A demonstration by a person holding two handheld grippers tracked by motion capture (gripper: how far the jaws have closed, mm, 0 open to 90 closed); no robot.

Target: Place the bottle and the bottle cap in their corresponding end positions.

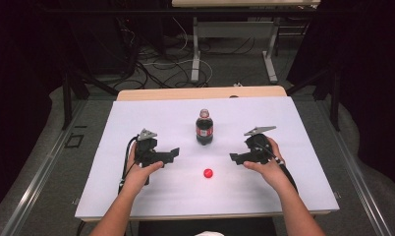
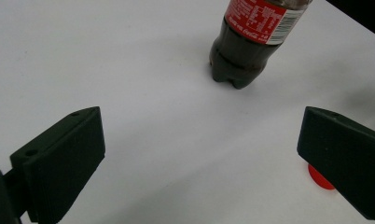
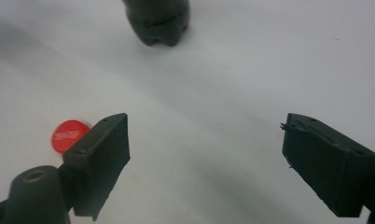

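A dark cola bottle (image 1: 204,127) with a red label stands upright in the middle of the white table (image 1: 136,196), its neck uncapped. A red cap (image 1: 208,173) lies flat in front of it. My left gripper (image 1: 174,153) rests left of the cap, open and empty, aimed toward the bottle (image 2: 248,39); the cap (image 2: 319,178) peeks from behind its right jaw. My right gripper (image 1: 234,158) sits right of the cap, open and empty, facing the bottle's base (image 3: 158,21) with the cap (image 3: 67,136) beside its left jaw.
The white sheet covers a wooden table (image 1: 185,93) whose far edge shows. Beyond it stand another table's legs (image 1: 196,54) and loose cables (image 1: 156,69) on the floor. Dark curtains hang at both sides.
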